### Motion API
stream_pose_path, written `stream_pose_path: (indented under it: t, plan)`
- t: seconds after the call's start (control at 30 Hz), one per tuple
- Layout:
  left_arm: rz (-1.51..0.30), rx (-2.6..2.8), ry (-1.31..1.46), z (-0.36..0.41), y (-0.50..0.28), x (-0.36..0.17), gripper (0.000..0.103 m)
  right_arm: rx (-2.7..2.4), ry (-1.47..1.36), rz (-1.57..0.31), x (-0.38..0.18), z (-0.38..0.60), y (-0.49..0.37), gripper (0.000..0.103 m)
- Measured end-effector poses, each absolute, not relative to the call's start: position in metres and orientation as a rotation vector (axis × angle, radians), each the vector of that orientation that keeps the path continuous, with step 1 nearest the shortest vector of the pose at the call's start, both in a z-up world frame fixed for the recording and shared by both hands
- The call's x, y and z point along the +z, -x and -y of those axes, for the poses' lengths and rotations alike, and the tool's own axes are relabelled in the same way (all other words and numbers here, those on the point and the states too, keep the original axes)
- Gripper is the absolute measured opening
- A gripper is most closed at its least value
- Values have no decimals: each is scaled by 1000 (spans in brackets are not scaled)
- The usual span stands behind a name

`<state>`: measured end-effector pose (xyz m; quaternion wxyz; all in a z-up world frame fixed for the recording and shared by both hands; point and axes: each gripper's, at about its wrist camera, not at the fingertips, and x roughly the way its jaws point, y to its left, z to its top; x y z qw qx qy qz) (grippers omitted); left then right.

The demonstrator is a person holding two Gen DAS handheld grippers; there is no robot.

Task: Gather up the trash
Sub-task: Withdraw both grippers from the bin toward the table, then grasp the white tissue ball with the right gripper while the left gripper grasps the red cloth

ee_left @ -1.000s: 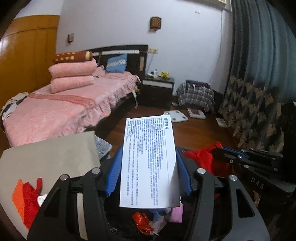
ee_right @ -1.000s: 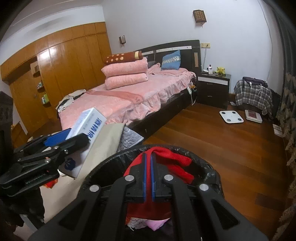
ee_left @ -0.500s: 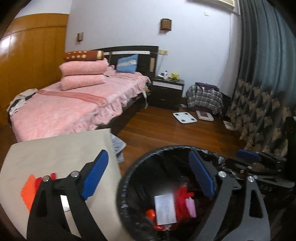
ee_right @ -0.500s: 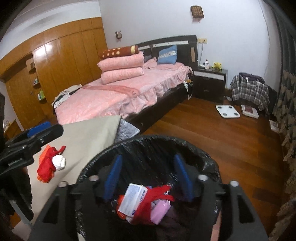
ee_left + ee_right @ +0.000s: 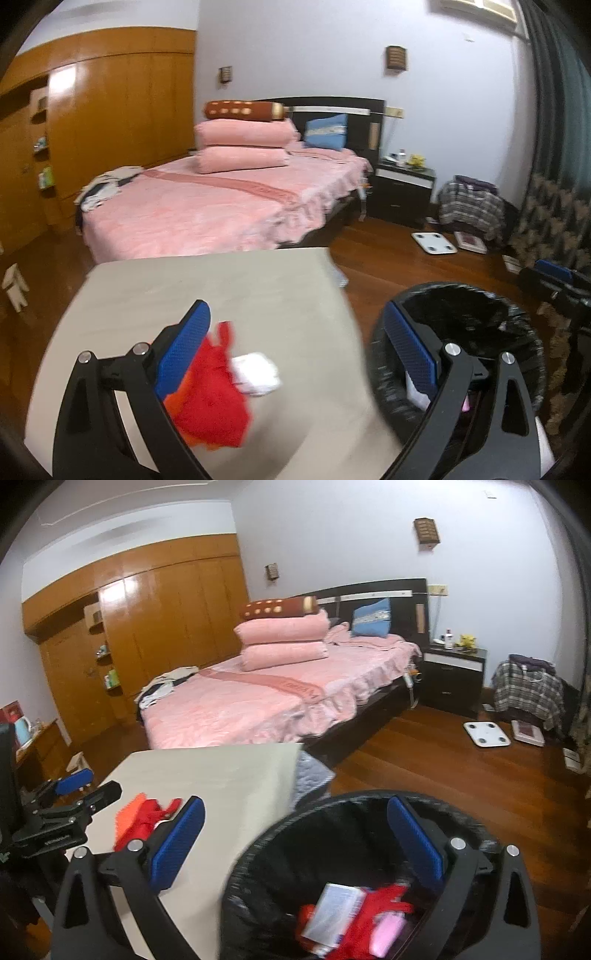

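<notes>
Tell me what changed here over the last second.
Left tongs let go the printed white box and right tongs the red cloth; both now lie in the bin. Both are opening, empty. Left swung over the table. Red trash there unmoved.

Glossy wood on the floor (image 5: pixel 424 775) and wardrobe (image 5: pixel 166 620). Matt smooth table top (image 5: pixel 221 295). Shiny crinkled black plastic bin liner (image 5: pixel 332 834). Soft plush cloth on the bed cover (image 5: pixel 207 218). Red cloth rag (image 5: pixel 210 398).

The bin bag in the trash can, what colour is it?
Black. The bin bag lining the trash can shows best in the right wrist view.
</notes>
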<state>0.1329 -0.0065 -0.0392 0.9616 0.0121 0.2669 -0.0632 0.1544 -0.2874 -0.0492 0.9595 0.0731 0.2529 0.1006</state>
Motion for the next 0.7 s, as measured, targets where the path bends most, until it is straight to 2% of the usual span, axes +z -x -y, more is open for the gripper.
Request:
stream_pose_path:
  t: [0.37, 0.7]
  plan:
    - [-562, 35, 3, -88, -118, -56, 92, 290, -136, -547, -71, 197, -174, 97]
    - [-588, 101, 40, -132, -114, -77, 92, 317, -104, -596, -103, 139, -186, 97]
